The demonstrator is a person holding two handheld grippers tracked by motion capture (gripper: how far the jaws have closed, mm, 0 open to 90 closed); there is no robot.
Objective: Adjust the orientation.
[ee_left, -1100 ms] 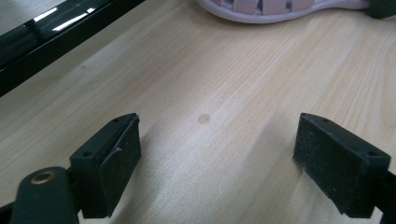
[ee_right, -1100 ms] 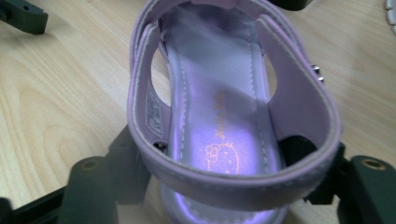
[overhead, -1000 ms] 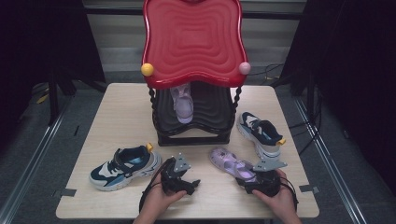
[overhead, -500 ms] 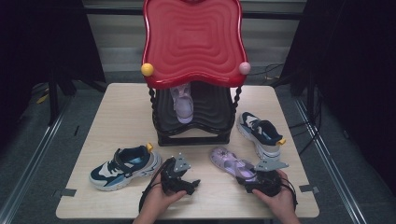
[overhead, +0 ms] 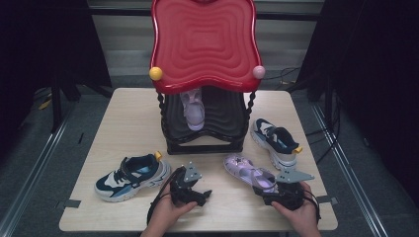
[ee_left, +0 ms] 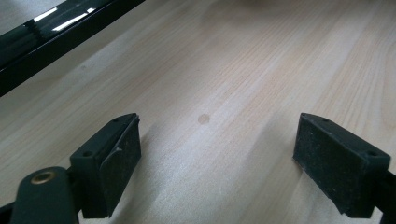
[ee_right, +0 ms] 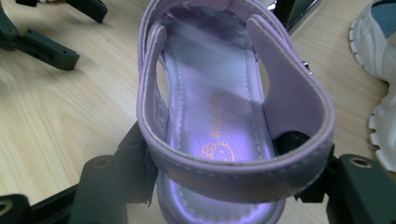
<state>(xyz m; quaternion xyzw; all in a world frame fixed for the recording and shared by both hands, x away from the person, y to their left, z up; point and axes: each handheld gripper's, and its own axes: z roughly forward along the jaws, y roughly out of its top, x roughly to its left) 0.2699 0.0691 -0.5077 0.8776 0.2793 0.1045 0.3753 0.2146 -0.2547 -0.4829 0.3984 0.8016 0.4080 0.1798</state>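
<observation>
One lilac sandal [overhead: 192, 109] already stands on the black shelf [overhead: 207, 140] at center. The right tool [ee_right: 233, 179] grips the second lilac sandal [ee_right: 224, 116] by its heel, not yet lifted from the desk [overhead: 128, 123]. The left tool [ee_left: 219, 163] is wide and empty, and two sneakers wait, one navy [overhead: 131, 176] at lower left, one dark [overhead: 275, 142] at right.

One sandal [overhead: 249, 174] lies before the rack [overhead: 205, 131], between two sneakers [overhead: 132, 176].

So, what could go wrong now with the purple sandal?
The right gripper has its jaws around the heel of the purple sandal only, so the long front may droop or twist when lifted. The navy sneaker lies close beside it and could be bumped. The rack ahead leaves little room.
</observation>
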